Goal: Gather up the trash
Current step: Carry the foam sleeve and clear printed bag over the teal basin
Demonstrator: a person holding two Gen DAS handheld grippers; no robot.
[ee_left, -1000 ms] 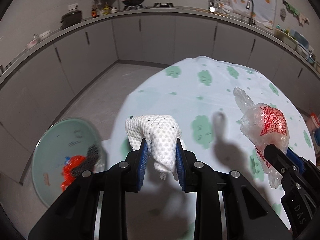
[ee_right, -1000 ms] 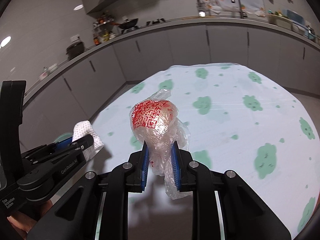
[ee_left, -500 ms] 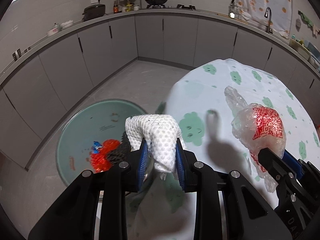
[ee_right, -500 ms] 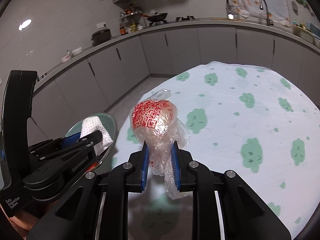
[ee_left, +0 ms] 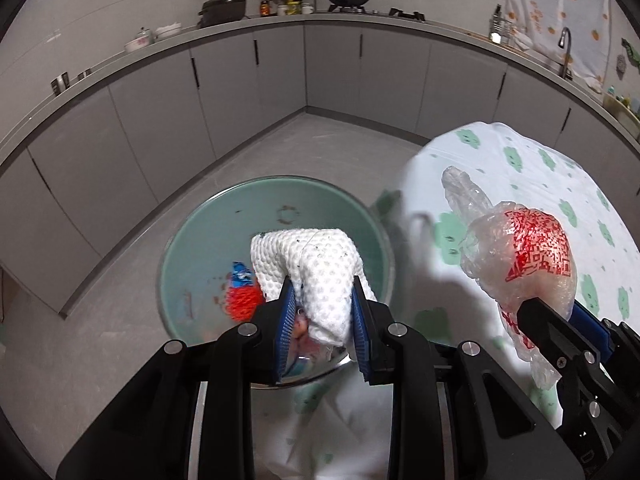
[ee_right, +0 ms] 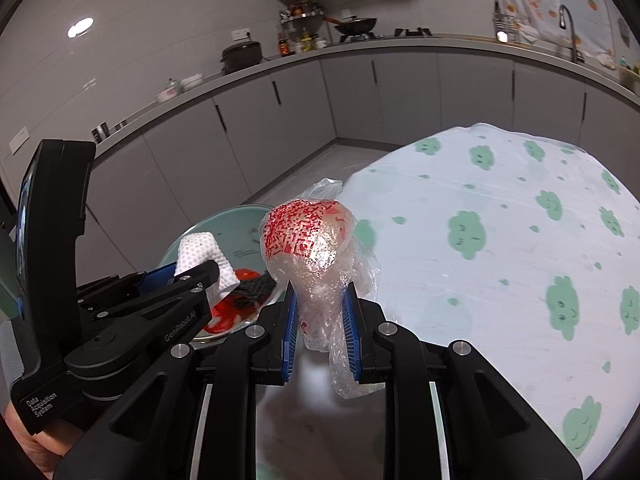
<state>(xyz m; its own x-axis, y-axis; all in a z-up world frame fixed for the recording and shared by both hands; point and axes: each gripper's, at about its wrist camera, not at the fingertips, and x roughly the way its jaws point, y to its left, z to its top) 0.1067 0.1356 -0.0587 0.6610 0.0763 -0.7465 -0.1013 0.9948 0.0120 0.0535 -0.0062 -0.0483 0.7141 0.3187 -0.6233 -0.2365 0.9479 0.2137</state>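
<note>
A crumpled white paper towel (ee_left: 312,268) is pinched in my left gripper (ee_left: 322,312), which is shut on it and hangs over a round pale-green trash bin (ee_left: 224,224) on the floor. Red and blue scraps (ee_left: 240,296) lie inside the bin. My right gripper (ee_right: 318,316) is shut on a crumpled clear plastic bag with red print (ee_right: 308,236), at the table's left edge beside the bin (ee_right: 236,228). The left wrist view shows that bag (ee_left: 528,256) to the right, and the right wrist view shows the towel (ee_right: 200,256) to the left.
A round table with a white cloth printed with green shapes (ee_right: 500,248) stands right of the bin. Grey cabinets (ee_left: 168,108) and a worktop with pots and bottles ring the room. Grey floor (ee_left: 320,148) lies between bin and cabinets.
Both grippers have swung left, off the table toward the bin, still holding towel and bag. The bin has come from the left edge to under the left gripper.
</note>
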